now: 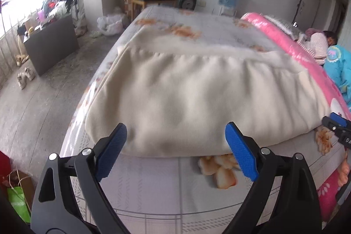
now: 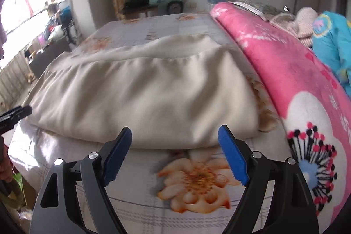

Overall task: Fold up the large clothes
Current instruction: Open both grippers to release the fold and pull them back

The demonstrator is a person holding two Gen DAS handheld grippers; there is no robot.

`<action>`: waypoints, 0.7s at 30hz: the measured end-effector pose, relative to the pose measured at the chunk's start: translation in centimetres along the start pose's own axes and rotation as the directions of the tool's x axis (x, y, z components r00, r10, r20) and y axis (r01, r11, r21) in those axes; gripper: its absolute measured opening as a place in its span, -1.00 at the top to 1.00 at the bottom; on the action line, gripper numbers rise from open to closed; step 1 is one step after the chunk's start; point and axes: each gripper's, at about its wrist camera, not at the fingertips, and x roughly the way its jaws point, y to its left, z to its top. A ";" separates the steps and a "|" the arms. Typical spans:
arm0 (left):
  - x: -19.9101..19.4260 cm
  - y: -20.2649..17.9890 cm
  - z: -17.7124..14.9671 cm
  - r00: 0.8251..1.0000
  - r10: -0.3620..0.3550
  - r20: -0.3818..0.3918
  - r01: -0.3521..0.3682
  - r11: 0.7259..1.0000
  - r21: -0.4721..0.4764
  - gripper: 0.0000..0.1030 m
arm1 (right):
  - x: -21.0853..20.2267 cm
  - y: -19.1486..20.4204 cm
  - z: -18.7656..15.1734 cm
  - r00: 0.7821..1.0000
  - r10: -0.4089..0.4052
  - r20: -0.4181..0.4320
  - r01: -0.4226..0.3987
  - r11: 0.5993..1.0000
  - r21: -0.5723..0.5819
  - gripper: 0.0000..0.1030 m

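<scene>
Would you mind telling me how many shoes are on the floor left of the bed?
2: the shoes lie side by side on the floor by the dark cabinet; others may be hidden.

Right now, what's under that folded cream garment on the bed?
The cream garment lies on the floral bedsheet. An orange printed flower pokes out from under its near edge. Anything else beneath is covered by the fabric.
</scene>
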 end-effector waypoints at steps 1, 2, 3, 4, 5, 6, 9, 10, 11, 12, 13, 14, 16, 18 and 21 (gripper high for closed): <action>0.9 0.3 -0.2 1.000 0.014 -0.020 -0.014 1.000 -0.003 -0.70 | 1.0 -0.5 -0.2 0.999 0.008 -0.044 -0.007 1.000 0.022 -0.55; 0.8 0.0 -0.4 1.000 0.029 0.009 -0.030 0.999 0.021 -0.71 | 2.5 -1.3 -0.7 0.994 0.030 -0.104 -0.024 0.998 0.060 -0.55; 0.7 -0.4 -0.3 0.999 0.049 -0.005 -0.048 0.998 0.027 -0.71 | 2.1 -1.6 -1.0 0.997 0.040 -0.071 -0.035 0.997 0.069 -0.55; 0.5 -0.5 -0.2 0.999 0.051 -0.013 -0.051 0.999 0.019 -0.71 | 1.7 -1.5 -1.1 0.996 0.033 -0.078 -0.028 0.998 0.064 -0.55; 0.1 -0.5 -0.1 0.999 0.039 -0.013 -0.039 0.999 0.003 -0.71 | 1.3 -1.3 -1.1 0.996 0.031 -0.088 -0.026 0.998 0.065 -0.55; -0.5 -0.5 -0.2 1.000 0.017 -0.004 -0.017 1.000 -0.016 -0.71 | 0.8 -1.3 -1.3 0.996 0.039 -0.083 -0.033 0.997 0.075 -0.55; -2.5 -1.2 -0.6 1.000 0.002 0.027 -0.002 1.000 -0.014 -0.71 | -1.0 -0.6 -1.3 0.998 0.036 -0.053 -0.033 0.998 0.058 -0.55; -3.2 -1.7 -0.7 0.999 0.002 0.039 -0.002 1.000 -0.003 -0.71 | -1.5 -0.2 -1.1 0.999 0.026 -0.038 -0.024 0.999 0.043 -0.55; -4.1 -2.2 -0.9 0.999 -0.002 0.053 0.001 1.000 0.008 -0.72 | -2.3 0.1 -1.2 1.000 0.019 -0.021 -0.018 1.000 0.025 -0.56; -4.8 -2.7 -1.0 0.998 -0.007 0.065 0.006 1.000 0.018 -0.72 | -3.2 0.5 -1.2 1.000 0.017 -0.002 -0.017 1.000 0.005 -0.57; -5.6 -3.2 -1.0 0.997 -0.013 0.080 0.010 1.000 0.029 -0.74 | -3.9 0.8 -0.9 1.000 0.016 0.011 -0.016 1.000 -0.006 -0.65; -6.5 -3.8 -1.1 0.995 -0.017 0.101 0.013 0.999 0.041 -0.79 | -4.7 1.1 -0.8 0.999 0.017 0.031 -0.017 1.000 -0.018 -0.71; -7.9 -4.8 -1.3 0.991 -0.022 0.131 0.015 0.998 0.056 -0.81 | -5.9 1.7 -0.5 0.998 0.023 0.060 -0.021 0.999 -0.038 -0.74; -9.1 -6.0 -1.3 0.988 -0.032 0.153 0.022 0.997 0.071 -0.84 | -7.0 2.5 -0.2 0.996 0.028 0.090 -0.023 0.998 -0.060 -0.81; -10.3 -7.4 -1.1 0.985 -0.046 0.164 0.032 0.996 0.088 -0.84 | -8.7 3.6 -0.1 0.990 0.026 0.139 -0.014 0.996 -0.091 -0.88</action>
